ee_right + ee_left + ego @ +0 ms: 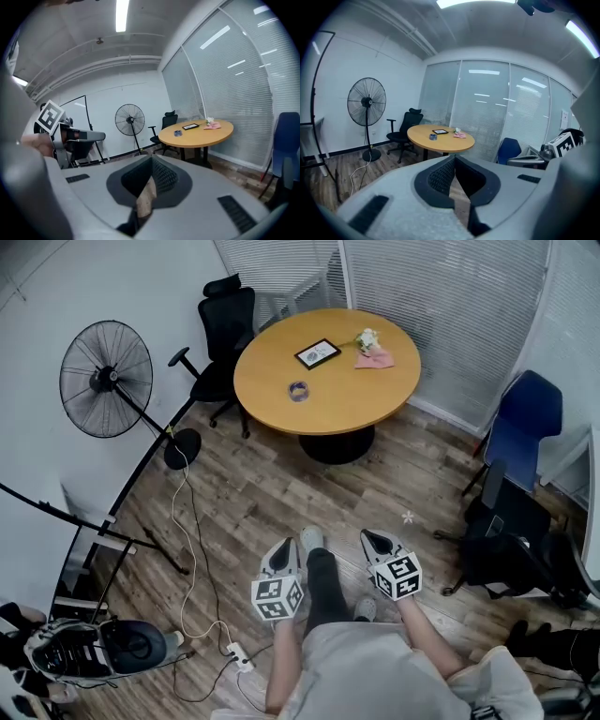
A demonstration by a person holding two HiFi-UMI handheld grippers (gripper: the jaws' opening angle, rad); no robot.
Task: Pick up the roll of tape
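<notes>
- Left hand-held gripper (280, 551): grey moulded body with a cube of square black-and-white markers. Its dark ribbed jaws are pressed together with nothing between them.
- Right hand-held gripper (376, 541): same build. Its jaws also meet at the tips and grip nothing.
- Both are held low over the wood-plank floor (253, 502), just in front of the person's shoes and well apart from the desk.
- Roll of tape (298, 390): a small bluish ring lying flat on the desk, near the edge that faces the person.
- Desk (342, 399): round, with a smooth tan wooden top on a dark central pedestal.
- Dark flat rectangular frame (318, 353) and pink folded cloth (375, 359): both lie on the desk's far half.
- Pedestal fan (106, 365): round wire cage, standing left of the desk.
- Black office chair (223, 334): beside the desk.
</notes>
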